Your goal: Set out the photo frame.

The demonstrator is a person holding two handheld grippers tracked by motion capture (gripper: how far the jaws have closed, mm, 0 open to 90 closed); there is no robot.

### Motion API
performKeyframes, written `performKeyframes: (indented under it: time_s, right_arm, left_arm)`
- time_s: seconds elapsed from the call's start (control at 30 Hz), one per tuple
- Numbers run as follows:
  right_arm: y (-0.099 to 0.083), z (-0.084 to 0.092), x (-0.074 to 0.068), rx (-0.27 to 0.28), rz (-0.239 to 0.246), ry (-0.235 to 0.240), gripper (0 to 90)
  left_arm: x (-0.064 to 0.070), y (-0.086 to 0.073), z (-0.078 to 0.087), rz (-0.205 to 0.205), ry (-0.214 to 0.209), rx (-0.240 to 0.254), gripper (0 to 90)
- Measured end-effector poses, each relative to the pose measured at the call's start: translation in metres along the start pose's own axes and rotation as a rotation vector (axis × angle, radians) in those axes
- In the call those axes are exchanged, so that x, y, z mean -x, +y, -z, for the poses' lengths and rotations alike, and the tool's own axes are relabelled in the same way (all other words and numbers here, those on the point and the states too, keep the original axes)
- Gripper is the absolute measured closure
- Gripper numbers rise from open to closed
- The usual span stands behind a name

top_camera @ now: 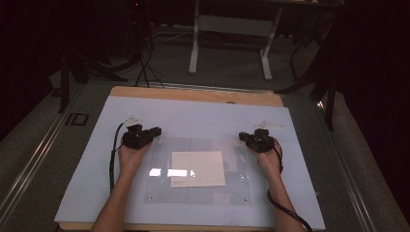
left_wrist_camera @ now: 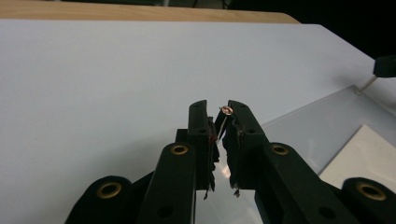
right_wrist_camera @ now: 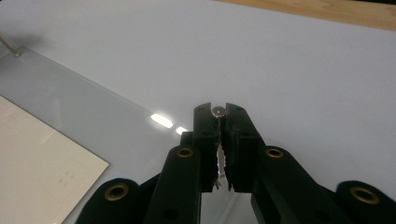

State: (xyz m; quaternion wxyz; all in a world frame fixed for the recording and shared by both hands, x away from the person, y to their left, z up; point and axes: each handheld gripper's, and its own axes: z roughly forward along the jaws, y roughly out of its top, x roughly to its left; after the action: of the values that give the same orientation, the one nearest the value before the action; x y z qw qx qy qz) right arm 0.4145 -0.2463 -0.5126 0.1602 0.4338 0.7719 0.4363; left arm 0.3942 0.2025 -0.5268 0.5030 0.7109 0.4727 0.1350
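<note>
A person's two hands rest on a pale blue surface [top_camera: 203,116], each working a black claw at an upper corner of a clear plastic sheet [top_camera: 237,186] that lies flat there. The left claw [top_camera: 155,131] is clenched on a thin pin with a round coppery head [left_wrist_camera: 226,110], the shaft slanting down between its jaws; the right claw [top_camera: 241,137] is clenched the same way on a second pin with a silvery head [right_wrist_camera: 217,111], held upright. Centred on the clear sheet lies a cream sheet of paper [top_camera: 197,168]; whether it sits on top or underneath cannot be told.

The pins look light, stiff and slick, and so slender that a small slackening of the grip would likely let them tip or drop; a hold on the shaft just below the head appears the sound choice. The paper would probably be limp and easily creased, best lifted by an edge or corner. The clear sheet seems rigid and glossy, throwing back bright glare, and small fixings show near its corners.

Open room is generous: bare blue board runs on every side of the plastic, with a wooden border [top_camera: 193,94] at the far edge. The two claws stand well apart.
</note>
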Motion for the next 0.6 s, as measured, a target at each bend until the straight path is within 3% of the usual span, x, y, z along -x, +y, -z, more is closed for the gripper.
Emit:
performKeyframes:
  time_s: [0.3,0.47,0.6]
  right_arm:
    - [0.009,-0.002,0.005,-0.061,-0.022,0.029,84.0]
    - [0.016,-0.008,0.012,-0.093,-0.085,0.051,84.2]
    - [0.018,-0.011,0.017,-0.099,-0.110,0.068,84.4]
  left_arm:
    - [-0.005,0.011,-0.003,0.048,-0.021,-0.072,80.7]
    - [-0.015,0.014,-0.010,0.165,-0.064,-0.071,79.9]
    - [-0.017,0.017,-0.012,0.181,-0.065,-0.077,80.1]
